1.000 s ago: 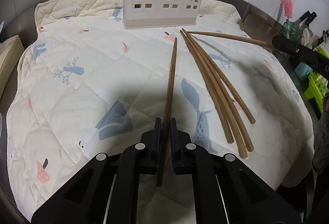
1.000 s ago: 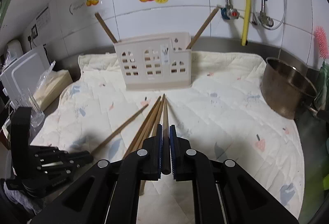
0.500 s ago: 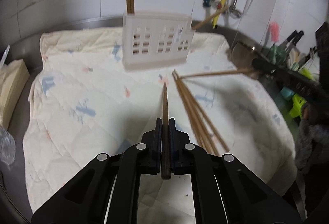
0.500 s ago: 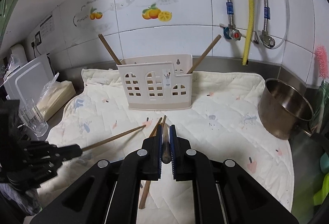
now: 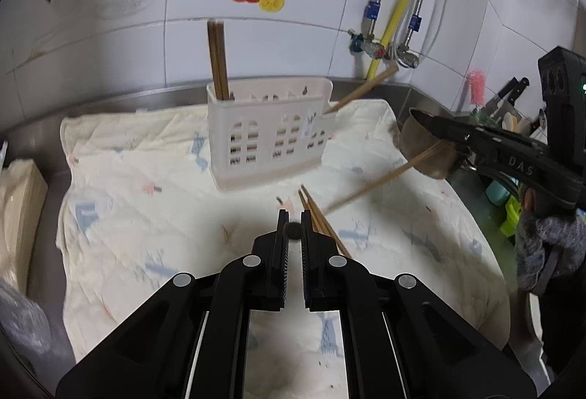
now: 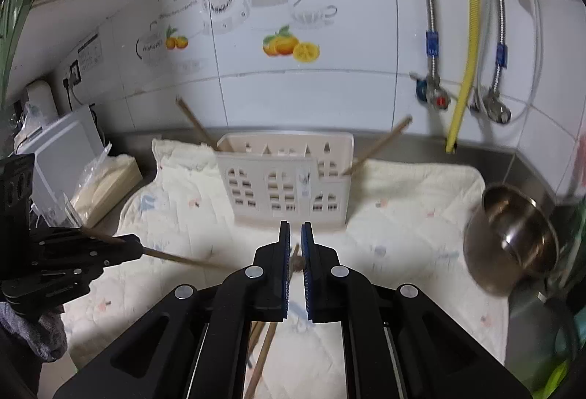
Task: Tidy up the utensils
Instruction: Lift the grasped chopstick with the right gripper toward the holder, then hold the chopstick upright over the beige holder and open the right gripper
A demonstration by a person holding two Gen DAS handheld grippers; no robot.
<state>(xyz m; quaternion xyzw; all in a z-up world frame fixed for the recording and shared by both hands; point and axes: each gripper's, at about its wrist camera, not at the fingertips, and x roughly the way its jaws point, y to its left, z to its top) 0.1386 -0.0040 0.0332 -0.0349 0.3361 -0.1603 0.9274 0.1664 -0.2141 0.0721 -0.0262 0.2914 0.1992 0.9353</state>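
Observation:
A cream utensil caddy (image 5: 271, 139) (image 6: 289, 183) stands upright at the back of the quilted mat, with chopsticks sticking out at its left end (image 5: 218, 58) and right end (image 5: 362, 89). My left gripper (image 5: 293, 228) is shut on a wooden chopstick (image 5: 293, 230), seen end-on, lifted above the mat in front of the caddy. My right gripper (image 6: 296, 252) is shut on another chopstick (image 6: 297, 261), also lifted; it shows in the left wrist view (image 5: 384, 179). Several chopsticks (image 5: 322, 227) still lie on the mat.
The quilted mat (image 5: 146, 216) covers a steel counter. A steel pot (image 6: 509, 238) sits at the right. A box (image 6: 106, 183) and a white appliance (image 6: 62, 150) stand at the left. Pipes and taps (image 6: 465, 69) hang on the tiled wall.
Both grippers have risen and tilted up, each lifting its chopstick off the mat. The chopsticks now point toward the caddy and appear end-on between the fingers.

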